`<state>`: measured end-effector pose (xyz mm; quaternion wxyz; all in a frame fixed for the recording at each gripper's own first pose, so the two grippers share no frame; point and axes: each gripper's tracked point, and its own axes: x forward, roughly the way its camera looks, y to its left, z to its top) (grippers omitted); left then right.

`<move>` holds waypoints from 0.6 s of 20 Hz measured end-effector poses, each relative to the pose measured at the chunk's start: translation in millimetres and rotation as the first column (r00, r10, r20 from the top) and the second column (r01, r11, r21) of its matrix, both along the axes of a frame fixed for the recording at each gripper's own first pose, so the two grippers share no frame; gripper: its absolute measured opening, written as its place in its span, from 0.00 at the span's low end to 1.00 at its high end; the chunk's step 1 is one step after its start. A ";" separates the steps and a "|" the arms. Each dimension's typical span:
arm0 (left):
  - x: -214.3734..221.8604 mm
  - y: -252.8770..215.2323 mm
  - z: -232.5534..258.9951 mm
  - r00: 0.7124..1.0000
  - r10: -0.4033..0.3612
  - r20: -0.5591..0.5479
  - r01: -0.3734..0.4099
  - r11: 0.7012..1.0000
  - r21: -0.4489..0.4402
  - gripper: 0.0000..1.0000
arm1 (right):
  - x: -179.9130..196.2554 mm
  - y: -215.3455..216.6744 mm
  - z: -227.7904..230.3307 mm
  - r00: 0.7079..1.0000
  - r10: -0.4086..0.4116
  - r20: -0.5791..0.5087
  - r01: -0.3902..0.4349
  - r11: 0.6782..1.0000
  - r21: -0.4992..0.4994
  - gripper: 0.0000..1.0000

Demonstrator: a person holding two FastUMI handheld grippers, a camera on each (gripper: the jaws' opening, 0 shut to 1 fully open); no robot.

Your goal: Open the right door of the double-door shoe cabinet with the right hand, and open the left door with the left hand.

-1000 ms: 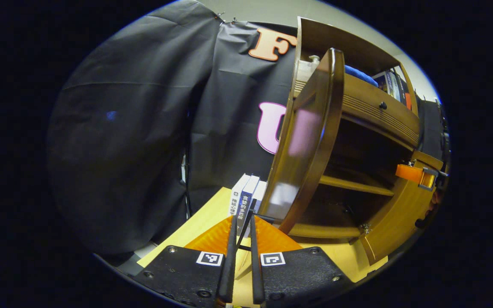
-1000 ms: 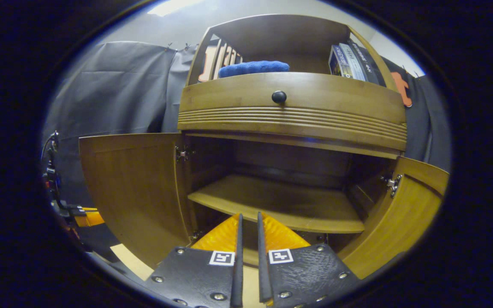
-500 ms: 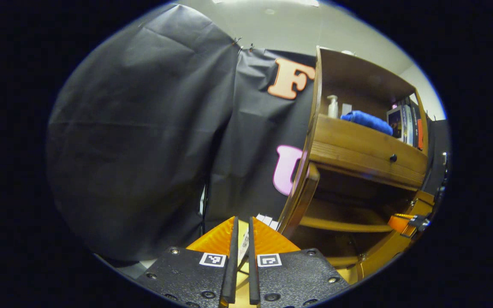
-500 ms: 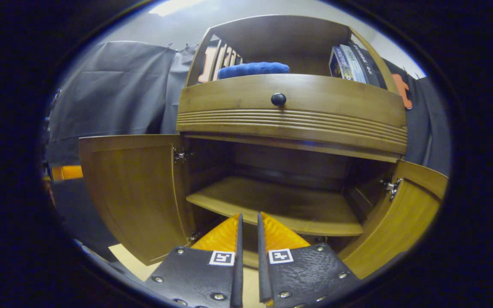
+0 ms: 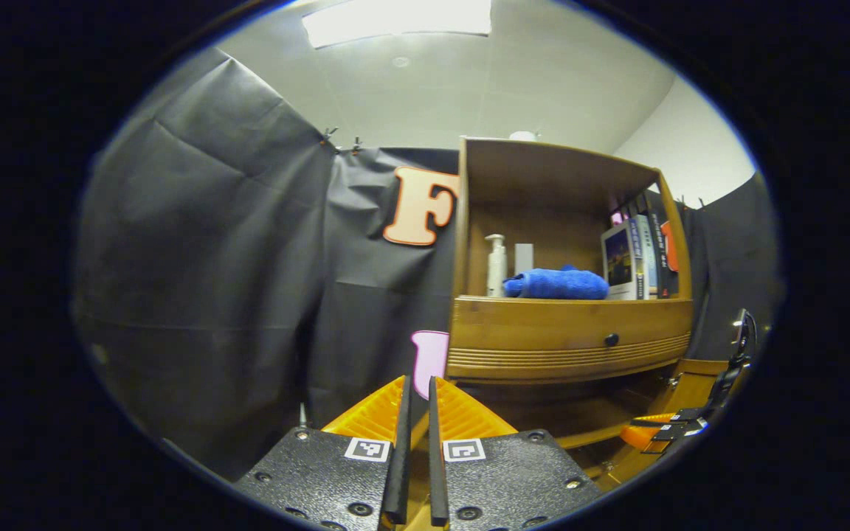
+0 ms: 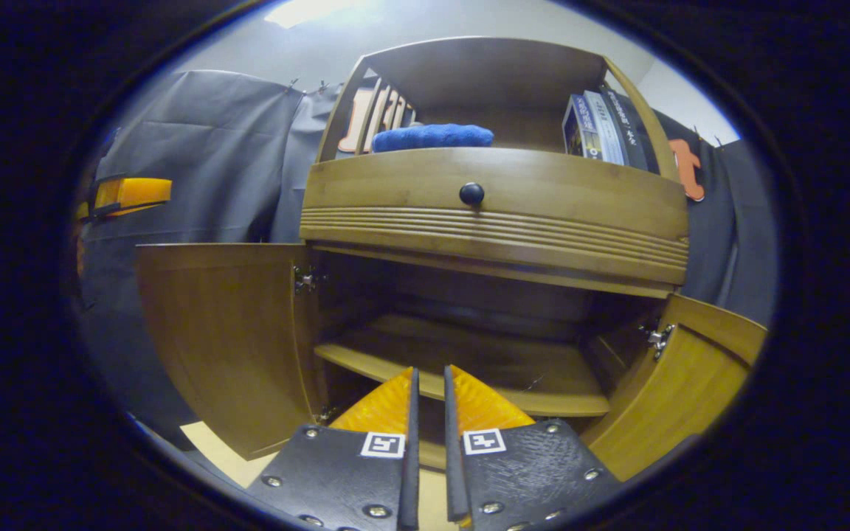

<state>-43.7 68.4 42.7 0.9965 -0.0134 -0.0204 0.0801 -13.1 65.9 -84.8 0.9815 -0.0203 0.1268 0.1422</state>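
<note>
In the right gripper view the wooden shoe cabinet [image 6: 499,221] faces me with both doors swung out. The left door [image 6: 226,339] stands wide to the left, and the right door [image 6: 679,391] angles out to the right. An inner shelf [image 6: 469,369] is bare. My right gripper [image 6: 429,372] is shut on nothing, low before the open compartment. The left gripper [image 6: 126,193] hangs high at the left, apart from the left door. In the left gripper view my left gripper [image 5: 417,382] is shut and empty, facing the cabinet [image 5: 565,332]; the right gripper [image 5: 661,431] sits low right.
A drawer with a dark knob [image 6: 471,194] runs above the doors. The top shelf carries a blue towel [image 5: 556,284], a pump bottle [image 5: 496,264] and several books [image 5: 635,254]. The cabinet stands on a light wooden surface [image 6: 218,450]. Black cloth walls surround it.
My left gripper has come away from the left door's edge, risen and turned toward the cabinet front. The right gripper's view has barely shifted. Both doors stay open.
</note>
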 end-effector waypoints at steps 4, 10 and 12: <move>27.0 -51.2 -17.9 0.991 -0.130 -0.035 0.128 0.991 -0.040 0.12 | -5.1 -17.3 21.1 0.998 -0.050 0.047 0.050 0.999 0.003 0.15; 53.6 -111.7 -46.2 0.959 -0.272 -0.081 0.266 0.961 -0.082 0.12 | -16.6 -51.4 36.8 0.987 -0.141 0.073 0.141 0.990 0.008 0.15; 57.9 -127.0 -55.5 0.948 -0.302 -0.097 0.294 0.952 -0.087 0.13 | -21.4 -61.1 42.6 0.982 -0.169 0.081 0.168 0.986 0.012 0.15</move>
